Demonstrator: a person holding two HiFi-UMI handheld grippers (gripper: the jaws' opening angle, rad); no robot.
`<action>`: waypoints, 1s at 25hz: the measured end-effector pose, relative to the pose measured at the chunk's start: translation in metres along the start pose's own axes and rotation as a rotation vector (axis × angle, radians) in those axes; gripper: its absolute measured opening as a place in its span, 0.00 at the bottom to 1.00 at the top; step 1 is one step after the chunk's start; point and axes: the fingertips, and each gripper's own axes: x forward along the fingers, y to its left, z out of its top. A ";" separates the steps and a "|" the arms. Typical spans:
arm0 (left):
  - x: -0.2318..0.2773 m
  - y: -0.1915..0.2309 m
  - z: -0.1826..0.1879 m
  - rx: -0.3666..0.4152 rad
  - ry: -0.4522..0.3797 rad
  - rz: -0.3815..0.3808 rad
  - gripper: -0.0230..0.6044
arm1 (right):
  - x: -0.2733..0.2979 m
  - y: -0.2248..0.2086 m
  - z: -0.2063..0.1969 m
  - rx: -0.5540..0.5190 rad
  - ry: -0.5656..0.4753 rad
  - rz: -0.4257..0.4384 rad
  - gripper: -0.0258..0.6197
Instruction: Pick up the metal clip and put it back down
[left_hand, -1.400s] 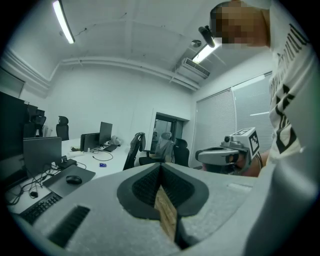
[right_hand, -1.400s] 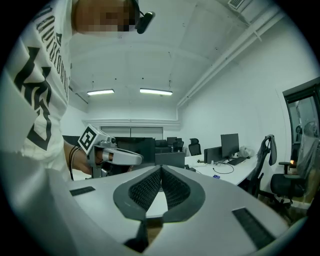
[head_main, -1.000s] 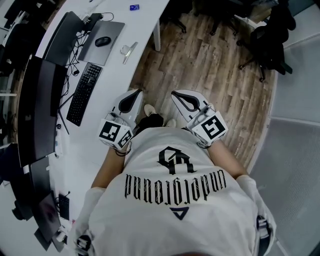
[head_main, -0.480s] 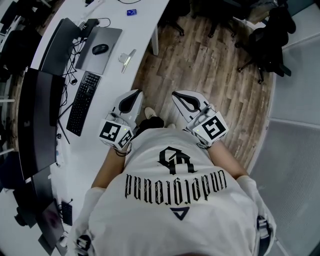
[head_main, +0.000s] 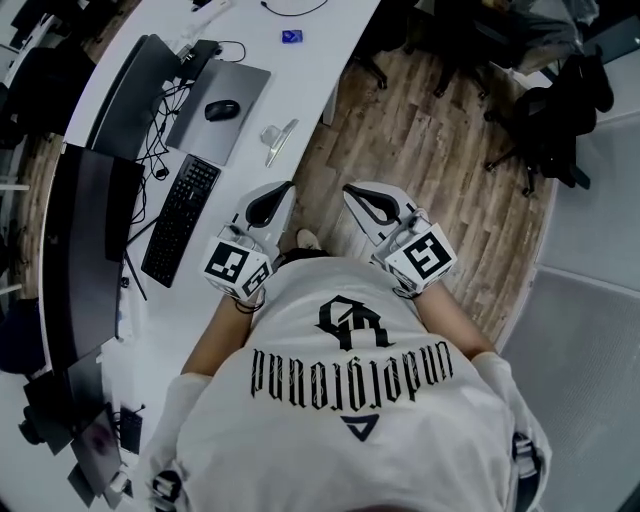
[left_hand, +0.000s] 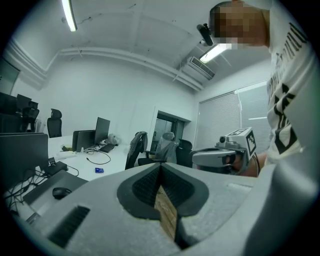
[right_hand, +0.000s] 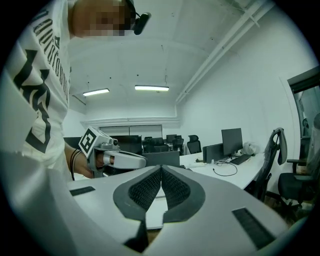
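Note:
No metal clip is plain to me. The nearest candidates are a silvery piece at the white desk's edge and a small blue thing farther back. My left gripper hangs over the wooden floor beside the desk, shut, its pads pressed together on nothing. My right gripper is level with it to the right, also shut and empty, ribbed pads meeting at the tip. Each gripper view shows the other gripper: the right gripper and the left gripper.
On the desk lie a black keyboard, a mouse on a grey slab, cables and dark monitors. Office chairs stand on the plank floor at the back right. My shoe tip shows between the grippers.
The head view has shifted, so the desk and its items sit lower and farther right in the picture. Both grippers stay shut and almost where they were.

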 end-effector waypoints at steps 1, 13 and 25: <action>0.001 0.007 0.001 0.001 -0.002 -0.002 0.06 | 0.011 -0.002 0.001 -0.002 0.002 0.009 0.06; -0.025 0.100 0.017 -0.016 -0.032 0.085 0.06 | 0.117 0.003 0.022 -0.036 0.018 0.129 0.06; -0.044 0.138 0.020 -0.070 -0.049 0.210 0.06 | 0.169 -0.003 0.025 -0.059 0.061 0.251 0.06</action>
